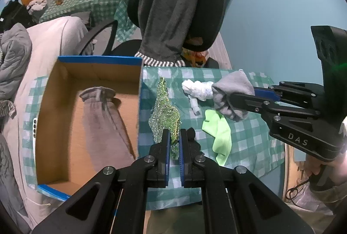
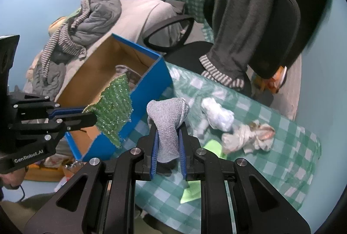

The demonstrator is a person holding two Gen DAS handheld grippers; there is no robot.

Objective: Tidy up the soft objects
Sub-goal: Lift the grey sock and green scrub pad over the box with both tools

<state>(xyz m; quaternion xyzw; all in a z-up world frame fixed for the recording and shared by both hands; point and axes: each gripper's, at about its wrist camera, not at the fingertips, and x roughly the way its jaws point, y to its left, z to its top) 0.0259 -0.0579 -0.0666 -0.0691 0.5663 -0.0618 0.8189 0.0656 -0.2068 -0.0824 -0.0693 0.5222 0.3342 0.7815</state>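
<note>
Left gripper [image 1: 174, 136]: nearest the left wrist camera, its fingers [image 1: 166, 147] clamped narrow on the lower edge of a green glittery mesh cloth [image 1: 166, 112], which hangs lifted just right of the blue box's [image 1: 95, 59] right wall.

Right gripper [image 2: 168, 136]: nearest the right wrist camera, fingers [image 2: 154, 147] pinched on a grey knitted sock [image 2: 168, 123], which drapes over and between them. In the left wrist view this gripper [image 1: 240, 103] stands well right of the box, the sock [image 1: 232, 95] bunched at its tip, above the bench.

Blue box: open-topped cardboard, brown inside, blue outside, at the left end of the bench [image 1: 249, 136]. One grey garment with a gathered cuff [image 1: 104, 116] lies on its floor.

White bundled cloth [image 1: 198, 89]: on the bench, right of the box, just beside the held sock in the left wrist view.

Lime green cloth [image 1: 218, 136]: flat on the bench, right of the box, below the white bundle in the picture.

Pale crumpled cloth with a pinkish patch [image 2: 249, 136]: on the bench, farther right of the box than the white bundle [image 2: 218, 113].

Bench: covered with a green and white check cloth.

Black office chair [image 1: 208, 14]: behind the box and bench, a dark grey towel with striped hem [image 1: 167, 17] draped over its back.

Bed [image 1: 43, 38]: left of the box, heaped with grey and striped clothing.
</note>
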